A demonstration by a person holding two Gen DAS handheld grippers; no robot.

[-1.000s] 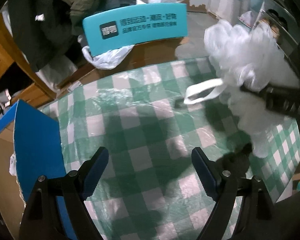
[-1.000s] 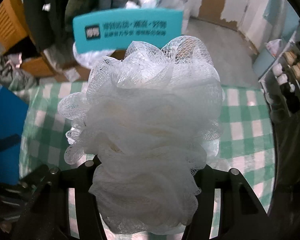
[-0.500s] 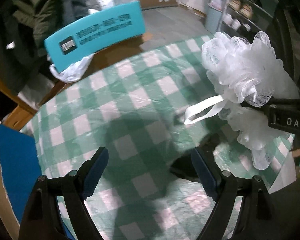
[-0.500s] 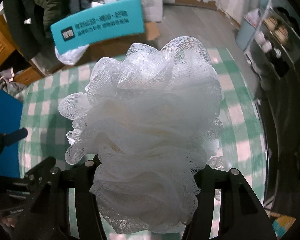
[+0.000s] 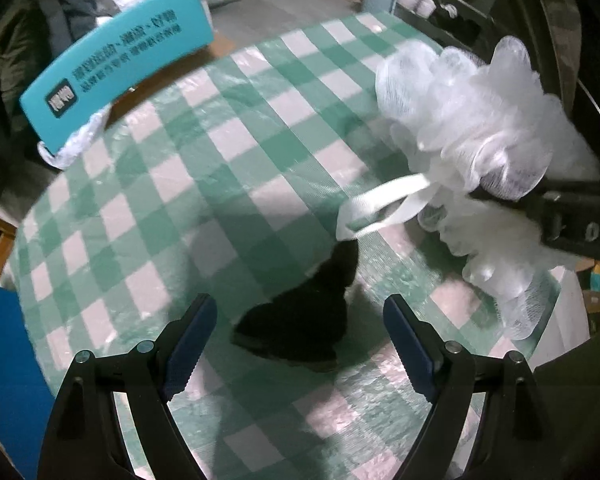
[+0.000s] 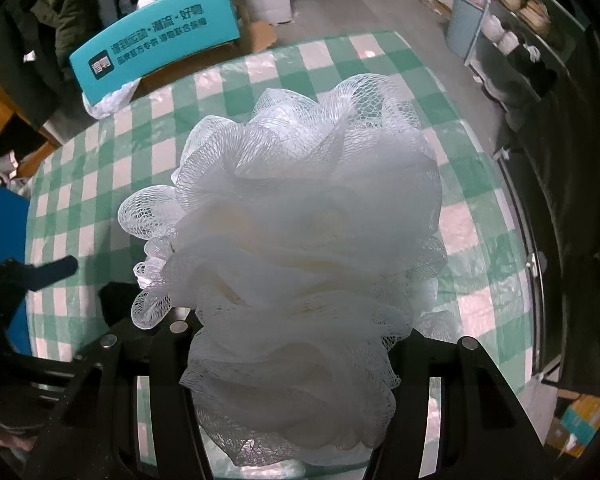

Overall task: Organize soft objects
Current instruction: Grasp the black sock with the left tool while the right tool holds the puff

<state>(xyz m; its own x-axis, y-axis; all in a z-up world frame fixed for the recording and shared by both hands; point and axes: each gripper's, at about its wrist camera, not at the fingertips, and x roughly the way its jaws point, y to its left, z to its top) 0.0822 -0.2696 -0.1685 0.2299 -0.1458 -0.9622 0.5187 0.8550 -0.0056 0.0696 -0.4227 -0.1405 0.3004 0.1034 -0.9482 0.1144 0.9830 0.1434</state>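
Note:
My right gripper (image 6: 292,344) is shut on a white mesh bath pouf (image 6: 300,240) and holds it above the green-and-white checked tablecloth (image 6: 480,216). In the left wrist view the pouf (image 5: 472,120) hangs at the right with its white ribbon loop (image 5: 380,208) dangling. A black soft object (image 5: 300,328) lies on the cloth (image 5: 188,184) just ahead of my left gripper (image 5: 300,332), which is open and empty, its blue pads (image 5: 188,336) on either side of it.
A teal chair back (image 5: 116,64) with white lettering stands at the far table edge, a white plastic bag (image 5: 68,148) under it. A blue box (image 5: 4,360) sits at the left. Shelves with shoes (image 6: 516,32) stand at the right. Dark clothes (image 6: 48,12) hang at the back left.
My left gripper moved forward over the table, bringing the black object between its open fingers. The right gripper, still holding the pouf, shifted a little.

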